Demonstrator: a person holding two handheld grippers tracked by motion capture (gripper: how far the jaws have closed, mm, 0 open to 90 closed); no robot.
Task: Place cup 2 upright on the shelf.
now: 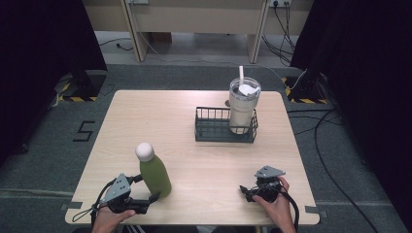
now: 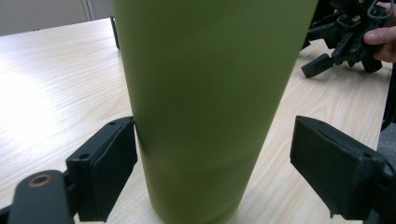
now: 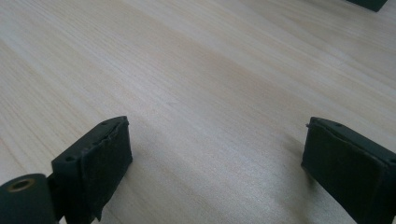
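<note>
Near the left front edge of the table [image 1: 204,160], the green bottle [image 1: 155,174] stands upright between the left gripper [image 1: 144,189] jaws: one pad touches its lower body, the other stands clear, so no pinch yet. Right gripper [image 1: 248,190] rests spread on bare wood, well apart. Judgement: rigid metal, smooth and likely slippery, top-heavy if full; grip mid-body, squarely, not the white cap [image 1: 144,151].

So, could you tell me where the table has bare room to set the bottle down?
The wide left half of the table, beyond the green bottle and left of the wire basket, is free, as is the middle strip in front of the basket. The basket's right end holds a tumbler.
</note>
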